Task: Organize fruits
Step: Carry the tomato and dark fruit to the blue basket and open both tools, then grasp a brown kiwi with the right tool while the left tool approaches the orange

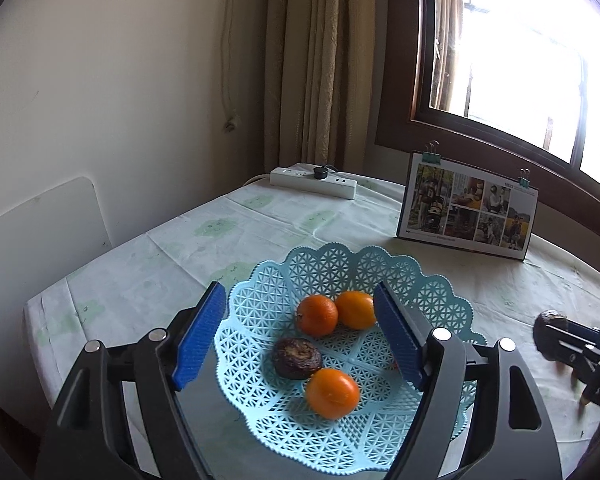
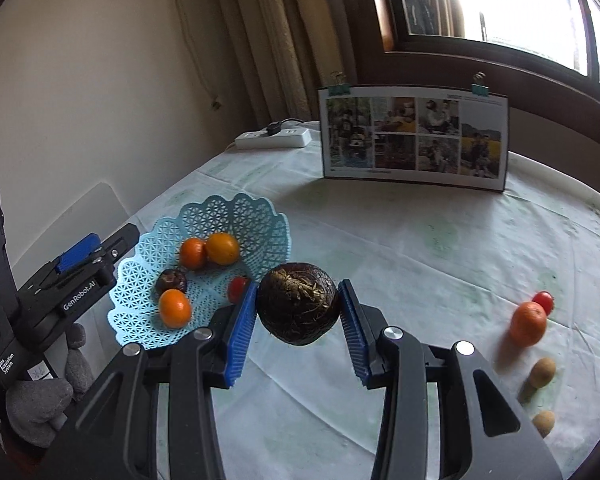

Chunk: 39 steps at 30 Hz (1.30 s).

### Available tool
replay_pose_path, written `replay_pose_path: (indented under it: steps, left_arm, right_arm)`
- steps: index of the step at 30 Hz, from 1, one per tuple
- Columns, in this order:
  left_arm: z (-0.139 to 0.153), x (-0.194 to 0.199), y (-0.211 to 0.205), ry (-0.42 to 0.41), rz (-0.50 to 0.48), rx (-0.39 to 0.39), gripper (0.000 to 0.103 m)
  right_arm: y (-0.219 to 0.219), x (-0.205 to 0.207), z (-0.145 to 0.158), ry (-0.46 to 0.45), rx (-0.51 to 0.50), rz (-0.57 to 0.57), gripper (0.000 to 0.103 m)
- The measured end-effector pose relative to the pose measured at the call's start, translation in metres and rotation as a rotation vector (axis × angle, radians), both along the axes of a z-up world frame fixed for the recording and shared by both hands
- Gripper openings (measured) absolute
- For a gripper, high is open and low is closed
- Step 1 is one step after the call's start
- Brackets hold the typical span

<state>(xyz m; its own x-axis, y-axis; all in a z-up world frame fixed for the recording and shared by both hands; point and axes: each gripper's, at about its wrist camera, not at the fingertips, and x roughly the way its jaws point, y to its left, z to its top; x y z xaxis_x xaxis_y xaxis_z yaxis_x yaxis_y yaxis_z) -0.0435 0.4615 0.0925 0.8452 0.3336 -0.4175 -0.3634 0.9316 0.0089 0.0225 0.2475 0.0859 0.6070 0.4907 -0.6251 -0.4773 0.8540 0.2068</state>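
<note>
The right gripper (image 2: 299,310) is clamped on a dark, wrinkled round fruit (image 2: 298,304), held above the tablecloth (image 2: 400,264) just beside the blue lattice basket (image 2: 260,216). That shrivelled skin looks hard and uneven, so I'd worry it could roll out of the blue pads (image 2: 242,332) if tilted. Dropped from height, it might knock the oranges (image 2: 175,308) or the small tomato (image 2: 238,288) out. The left gripper (image 1: 300,338) hangs spread wide over the basket, holding nothing. More fruit (image 2: 528,324) waits well apart on the right.
</note>
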Motion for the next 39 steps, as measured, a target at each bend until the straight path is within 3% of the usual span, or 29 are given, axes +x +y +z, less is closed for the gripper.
replay_pose_path:
  steps: [4,10,15,29,39]
  left_arm:
    - [0.0,-0.003,0.007,-0.004,0.012,-0.008,0.084]
    - [-0.002,-0.005,0.012,-0.005,0.02,-0.015,0.085]
    - [-0.002,-0.006,0.015,-0.008,0.025,-0.018,0.092]
    - [-0.001,0.002,-0.012,0.006,-0.034,0.002,0.095]
    - [-0.002,0.017,-0.055,0.026,-0.115,0.042,0.097]
  right_arm:
    - [0.026,-0.006,-0.002,0.005,-0.005,0.054,0.042]
    - [0.058,-0.009,-0.006,0.02,-0.011,0.115,0.042]
    - [0.06,-0.009,-0.007,0.019,-0.002,0.115,0.043]
    - [0.009,0.0,-0.016,0.036,0.007,0.009,0.043]
    - [-0.066,0.008,-0.025,0.047,0.001,-0.144,0.044]
